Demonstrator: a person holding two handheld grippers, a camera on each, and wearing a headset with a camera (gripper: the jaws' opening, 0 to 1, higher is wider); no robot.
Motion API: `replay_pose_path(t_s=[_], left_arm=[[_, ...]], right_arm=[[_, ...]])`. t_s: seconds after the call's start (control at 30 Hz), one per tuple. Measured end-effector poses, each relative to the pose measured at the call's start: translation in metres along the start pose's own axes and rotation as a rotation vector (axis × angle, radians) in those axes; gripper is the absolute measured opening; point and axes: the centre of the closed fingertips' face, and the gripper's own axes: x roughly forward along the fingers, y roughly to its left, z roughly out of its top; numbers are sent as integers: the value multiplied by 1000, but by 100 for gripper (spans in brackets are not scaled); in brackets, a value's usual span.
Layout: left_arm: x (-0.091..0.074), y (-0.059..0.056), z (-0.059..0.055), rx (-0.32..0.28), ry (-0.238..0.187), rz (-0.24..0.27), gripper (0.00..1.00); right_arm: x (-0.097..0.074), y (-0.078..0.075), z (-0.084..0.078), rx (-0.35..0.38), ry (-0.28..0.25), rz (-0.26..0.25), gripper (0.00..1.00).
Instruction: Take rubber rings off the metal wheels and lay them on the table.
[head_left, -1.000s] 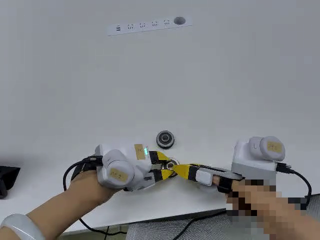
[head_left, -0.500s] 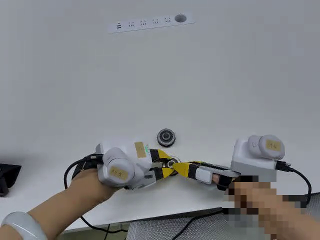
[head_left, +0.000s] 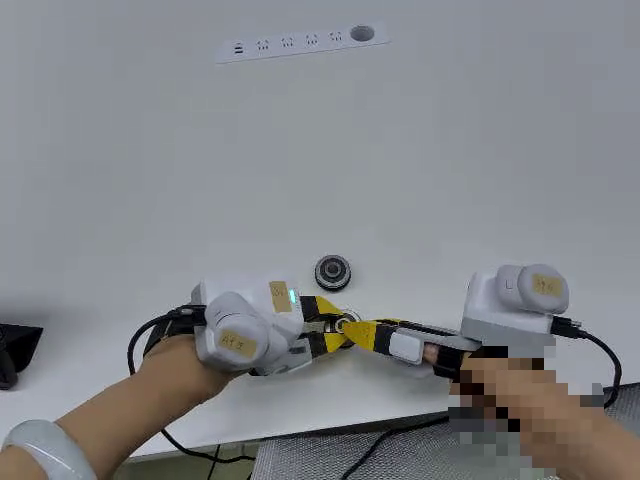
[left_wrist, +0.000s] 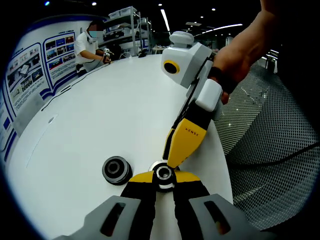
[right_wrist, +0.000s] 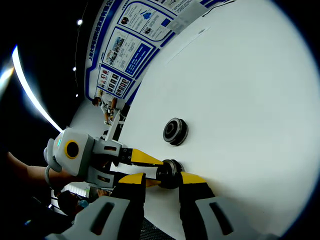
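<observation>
A small metal wheel (head_left: 345, 327) with a black rubber ring is held just above the white table (head_left: 420, 190), near its front edge, between both grippers. My left gripper (head_left: 333, 331) comes in from the left and is shut on the wheel (left_wrist: 164, 174), its yellow tips on either side. From the right, my right gripper (head_left: 358, 335) is shut on the same wheel's black rubber ring (right_wrist: 170, 173). A second wheel (head_left: 333, 272) with its black ring on lies flat on the table just behind them, also seen in the gripper views (left_wrist: 117, 170) (right_wrist: 175, 131).
A white power strip (head_left: 300, 44) lies at the far side of the table. A black object (head_left: 15, 350) sits at the left edge. Cables hang over the front edge below the grippers. A grey mesh surface (left_wrist: 270, 130) lies beyond the table edge.
Both grippers keep their hold on the wheel in the same spot. Only the head view has shifted slightly.
</observation>
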Motion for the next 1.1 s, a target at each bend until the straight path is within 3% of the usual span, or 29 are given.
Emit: replay_pose_path(t_s=[0.77,1.1], left_arm=[[0,0,0,-4,-3,3,13],[0,0,-1,-9,-7,7,13]], right_arm=[[-3,0,0,-17,16,10,23],[-2,-11,1,-51,22,-39,9]])
